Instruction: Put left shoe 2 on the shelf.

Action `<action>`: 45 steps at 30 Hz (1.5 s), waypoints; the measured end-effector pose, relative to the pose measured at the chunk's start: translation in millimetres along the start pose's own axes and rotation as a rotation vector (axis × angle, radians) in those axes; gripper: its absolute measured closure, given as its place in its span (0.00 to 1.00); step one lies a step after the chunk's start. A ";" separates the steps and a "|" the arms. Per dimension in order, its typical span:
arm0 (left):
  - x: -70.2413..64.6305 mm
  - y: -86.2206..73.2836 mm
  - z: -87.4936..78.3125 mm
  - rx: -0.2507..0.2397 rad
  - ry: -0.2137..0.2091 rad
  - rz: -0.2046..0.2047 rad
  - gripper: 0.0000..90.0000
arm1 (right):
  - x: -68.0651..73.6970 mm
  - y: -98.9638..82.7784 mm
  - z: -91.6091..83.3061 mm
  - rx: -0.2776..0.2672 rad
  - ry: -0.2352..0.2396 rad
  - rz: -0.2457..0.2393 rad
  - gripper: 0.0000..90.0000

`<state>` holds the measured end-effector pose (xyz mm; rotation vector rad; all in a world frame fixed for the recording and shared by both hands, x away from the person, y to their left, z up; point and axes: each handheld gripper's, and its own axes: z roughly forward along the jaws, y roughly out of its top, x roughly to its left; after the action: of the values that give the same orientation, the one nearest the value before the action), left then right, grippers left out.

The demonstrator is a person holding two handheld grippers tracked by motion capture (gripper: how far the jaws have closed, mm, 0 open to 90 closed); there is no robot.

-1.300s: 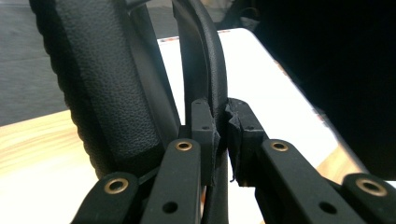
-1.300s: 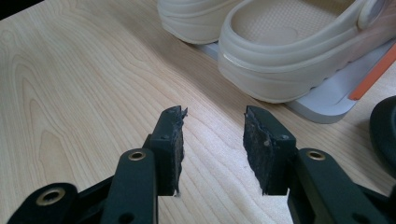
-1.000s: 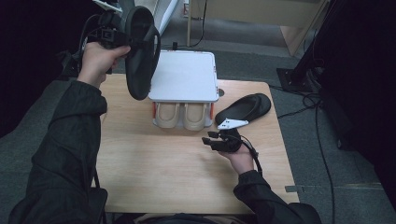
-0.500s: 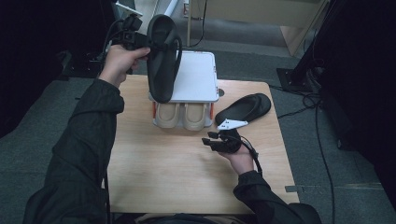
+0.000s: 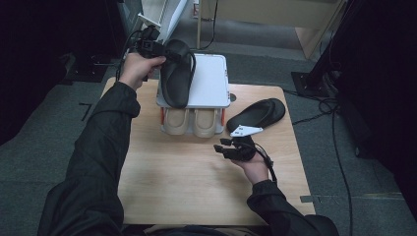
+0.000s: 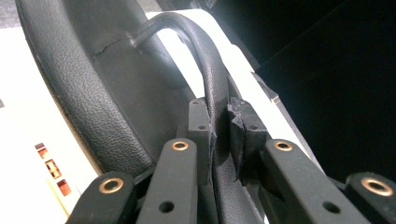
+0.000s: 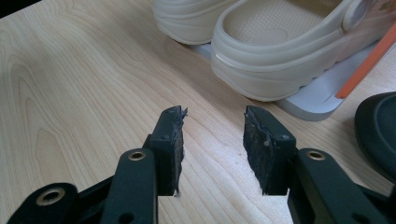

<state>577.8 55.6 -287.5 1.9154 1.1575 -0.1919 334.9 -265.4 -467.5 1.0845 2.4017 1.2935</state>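
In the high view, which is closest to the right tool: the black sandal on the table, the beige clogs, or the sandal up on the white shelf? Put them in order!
From the right tool:
1. Black sandal on the table, just beyond it.
2. Beige clogs, under the white shelf, almost as near.
3. Sandal on the shelf, far left, held by the left tool.

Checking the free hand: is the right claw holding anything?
No, the right claw is open over the bare table with nothing between its pads.
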 end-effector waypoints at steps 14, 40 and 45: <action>16.4 -4.8 13.6 -0.009 0.000 -0.038 0.86 | 1.0 -0.7 2.4 0.012 0.006 0.000 0.65; 19.8 -7.8 17.4 0.026 0.118 0.026 0.69 | 1.6 -1.2 4.7 0.019 0.014 0.000 0.64; 17.3 -6.8 11.3 0.008 0.125 0.036 0.63 | 2.2 -1.4 5.1 0.021 0.013 -0.001 0.64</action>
<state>585.3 59.8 -307.5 1.9767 1.2050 -0.0578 335.1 -261.1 -471.3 1.0841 2.4297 1.2822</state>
